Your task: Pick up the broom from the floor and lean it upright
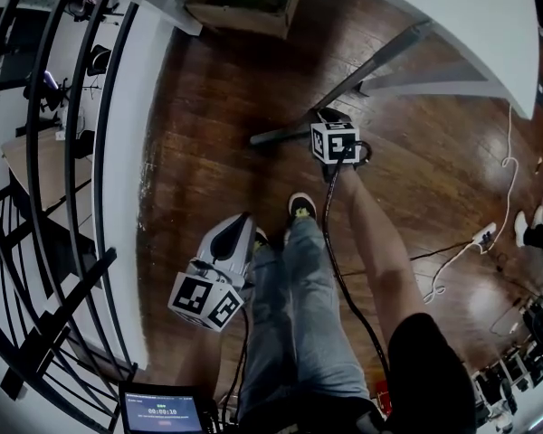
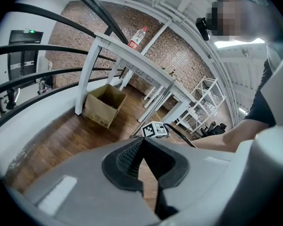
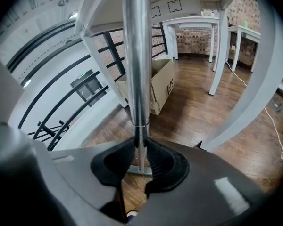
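Left gripper [image 1: 244, 221], lowest and closest in the head view, beside the person's jeans-clad legs [image 1: 299, 306]: pads meet at the tips with nothing between them, held clear of the work. Right gripper [image 3: 140, 142], farther out over the wooden floor [image 1: 208, 98]: jaws clamped on the broom handle [image 3: 137, 55], a smooth metal tube, gripped on its thinner lower section just below a joint collar.

In the right gripper view the handle rises steeply from the jaws. In the head view it slants from a lower end near the floor up toward the edge of the white table [image 1: 462, 7]. Whether its top touches the table cannot be told, and the bristle head cannot be made out.

Judged stage: broom lifted, not yet leaned.

Hazards:
- (a) A single grip low on a slick tube leaves a long free length above, so the handle may pivot or slide in the pads.
- (b) The lower end may skate on the glossy boards once released, dropping the broom.
- (c) A swinging top may strike the table or the cardboard box [image 3: 161, 86]. The idle left gripper offers no second support.
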A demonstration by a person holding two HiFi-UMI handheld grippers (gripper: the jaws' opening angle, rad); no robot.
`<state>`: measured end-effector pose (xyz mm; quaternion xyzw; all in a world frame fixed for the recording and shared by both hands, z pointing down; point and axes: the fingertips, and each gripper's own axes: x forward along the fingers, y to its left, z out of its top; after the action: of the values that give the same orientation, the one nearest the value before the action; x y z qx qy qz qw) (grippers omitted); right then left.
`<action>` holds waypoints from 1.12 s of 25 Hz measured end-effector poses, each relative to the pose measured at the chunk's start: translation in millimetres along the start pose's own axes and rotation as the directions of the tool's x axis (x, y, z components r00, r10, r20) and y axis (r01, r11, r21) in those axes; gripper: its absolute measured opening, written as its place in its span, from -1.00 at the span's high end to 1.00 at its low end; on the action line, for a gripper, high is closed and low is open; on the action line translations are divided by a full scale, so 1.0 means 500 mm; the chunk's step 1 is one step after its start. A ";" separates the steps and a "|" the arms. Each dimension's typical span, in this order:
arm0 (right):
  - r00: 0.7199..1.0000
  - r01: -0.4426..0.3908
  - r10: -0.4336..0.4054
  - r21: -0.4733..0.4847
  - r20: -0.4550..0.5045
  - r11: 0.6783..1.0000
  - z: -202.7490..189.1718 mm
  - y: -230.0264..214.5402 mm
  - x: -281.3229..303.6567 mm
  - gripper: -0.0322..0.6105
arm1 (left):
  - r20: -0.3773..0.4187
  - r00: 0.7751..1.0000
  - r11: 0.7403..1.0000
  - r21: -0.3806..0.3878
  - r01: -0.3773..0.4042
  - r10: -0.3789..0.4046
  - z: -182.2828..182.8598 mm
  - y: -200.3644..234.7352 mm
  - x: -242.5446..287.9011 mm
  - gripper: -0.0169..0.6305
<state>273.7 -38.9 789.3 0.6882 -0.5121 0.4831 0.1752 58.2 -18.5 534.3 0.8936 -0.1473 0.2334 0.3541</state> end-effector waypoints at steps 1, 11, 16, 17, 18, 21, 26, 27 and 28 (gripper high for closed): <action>1.000 0.003 -0.003 -0.004 0.003 1.000 0.001 0.002 0.000 0.64 | 0.003 1.000 1.000 -0.002 0.000 0.000 0.001 0.002 -0.002 0.90; 1.000 0.018 -0.018 -0.044 0.004 0.999 0.010 -0.005 0.010 0.54 | 0.015 1.000 1.000 -0.021 -0.009 0.010 0.004 0.006 -0.002 0.90; 1.000 -0.001 0.001 -0.035 0.020 0.999 0.022 -0.008 0.004 0.39 | 0.002 1.000 1.000 -0.020 -0.013 0.013 0.004 0.000 -0.002 0.90; 1.000 -0.010 0.011 -0.031 0.026 0.999 0.024 -0.006 0.002 0.36 | 0.000 1.000 1.000 -0.018 -0.013 0.013 0.005 0.000 -0.003 0.90; 0.999 -0.019 0.020 -0.030 0.033 0.999 0.026 -0.004 -0.001 0.32 | 0.000 1.000 1.000 -0.017 -0.012 0.012 0.005 0.002 -0.002 0.90; 0.997 -0.043 0.045 -0.038 0.059 0.998 0.031 -0.001 -0.017 0.26 | 0.011 1.000 1.000 -0.013 -0.008 0.008 0.005 0.005 -0.004 0.90; 0.995 -0.071 0.076 -0.080 0.065 0.994 0.020 0.010 -0.060 0.12 | 0.009 1.000 1.000 -0.007 -0.008 0.008 0.023 -0.007 -0.017 0.90; 0.995 -0.072 0.078 -0.089 0.063 0.993 0.013 0.015 -0.075 0.10 | 0.014 1.000 1.000 -0.005 -0.005 0.005 0.025 -0.011 -0.025 0.90; 0.995 -0.076 0.082 -0.092 0.062 0.993 0.004 0.022 -0.093 0.09 | 0.022 1.000 1.000 -0.002 -0.002 0.002 0.029 -0.017 -0.037 0.90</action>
<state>264.8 -19.9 746.2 0.6743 -0.5657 0.4433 0.1697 50.8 -20.7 510.7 0.8955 -0.1524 0.2237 0.3532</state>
